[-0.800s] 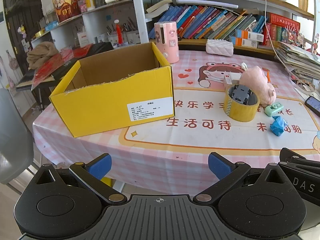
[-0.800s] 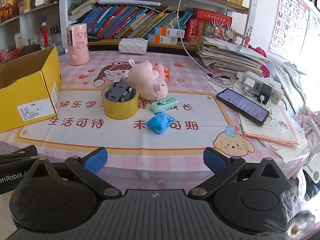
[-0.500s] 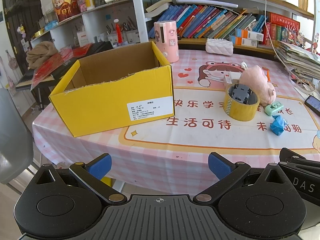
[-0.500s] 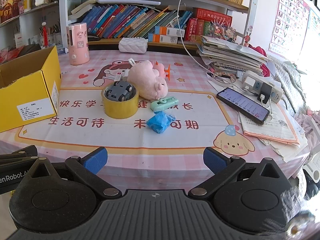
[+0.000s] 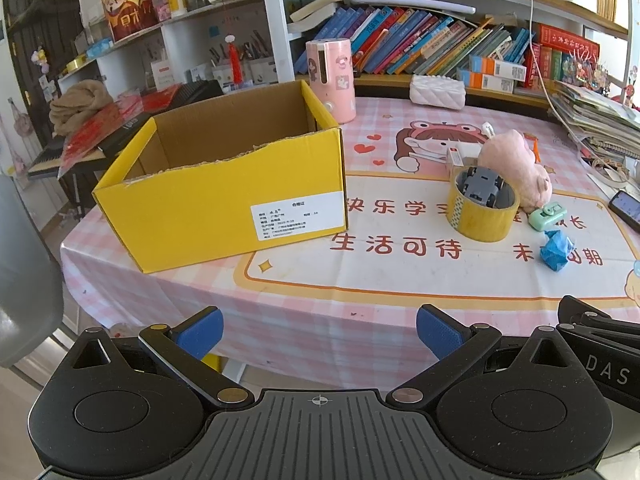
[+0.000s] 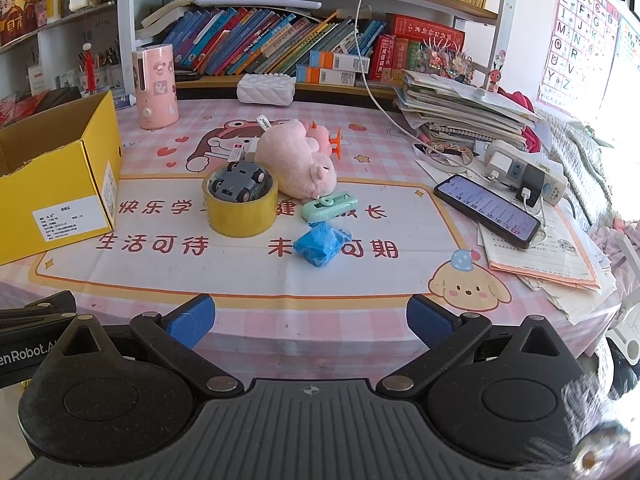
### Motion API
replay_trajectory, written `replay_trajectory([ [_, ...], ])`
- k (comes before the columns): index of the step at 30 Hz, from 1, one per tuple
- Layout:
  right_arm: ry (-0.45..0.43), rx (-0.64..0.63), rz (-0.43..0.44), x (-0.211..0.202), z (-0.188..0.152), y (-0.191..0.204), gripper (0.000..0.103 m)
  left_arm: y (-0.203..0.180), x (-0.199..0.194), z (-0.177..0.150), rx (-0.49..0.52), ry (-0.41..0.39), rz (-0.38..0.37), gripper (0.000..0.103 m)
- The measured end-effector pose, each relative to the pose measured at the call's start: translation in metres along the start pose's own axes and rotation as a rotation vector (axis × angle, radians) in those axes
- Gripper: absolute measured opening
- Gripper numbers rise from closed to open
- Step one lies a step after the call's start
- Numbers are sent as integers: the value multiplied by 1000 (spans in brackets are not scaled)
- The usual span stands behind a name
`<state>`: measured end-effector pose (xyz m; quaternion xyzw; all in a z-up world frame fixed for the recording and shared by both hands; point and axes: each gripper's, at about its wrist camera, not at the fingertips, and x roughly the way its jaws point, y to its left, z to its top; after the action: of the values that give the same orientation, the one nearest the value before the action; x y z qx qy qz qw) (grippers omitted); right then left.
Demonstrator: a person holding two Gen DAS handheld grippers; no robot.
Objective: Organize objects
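Observation:
An open yellow cardboard box (image 5: 224,196) stands on the left of the pink table; it also shows in the right wrist view (image 6: 56,184). To its right lie a yellow tape roll (image 6: 240,210) with a grey toy car (image 6: 240,186) in it, a pink plush pig (image 6: 298,162), a mint green cutter (image 6: 330,206) and a blue crumpled object (image 6: 320,244). My left gripper (image 5: 319,330) is open and empty, in front of the table's near edge. My right gripper (image 6: 310,320) is open and empty, also at the near edge.
A pink cylinder (image 6: 154,86) and a white tissue box (image 6: 266,88) stand at the back before a bookshelf. A phone (image 6: 488,210), a power strip (image 6: 524,172), papers and stacked books lie at the right. A grey chair (image 5: 24,272) is at the far left.

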<state>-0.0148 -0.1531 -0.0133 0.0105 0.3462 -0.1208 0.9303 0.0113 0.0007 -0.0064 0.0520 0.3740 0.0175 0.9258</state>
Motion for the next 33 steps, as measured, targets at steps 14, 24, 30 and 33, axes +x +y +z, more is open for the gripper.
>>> replay_trajectory([
  [14, 11, -12, 5, 8, -1, 4, 103, 4, 3, 1, -8, 19, -2, 103],
  [24, 9, -20, 3, 5, -1, 7, 103, 5, 3, 0, -10, 20, -3, 103],
  [30, 7, -22, 1, 3, 0, 7, 103, 6, 3, 1, -13, 11, -20, 103],
  [33, 6, -22, 2, 3, 0, 6, 103, 6, 3, 2, -15, 10, -28, 103],
])
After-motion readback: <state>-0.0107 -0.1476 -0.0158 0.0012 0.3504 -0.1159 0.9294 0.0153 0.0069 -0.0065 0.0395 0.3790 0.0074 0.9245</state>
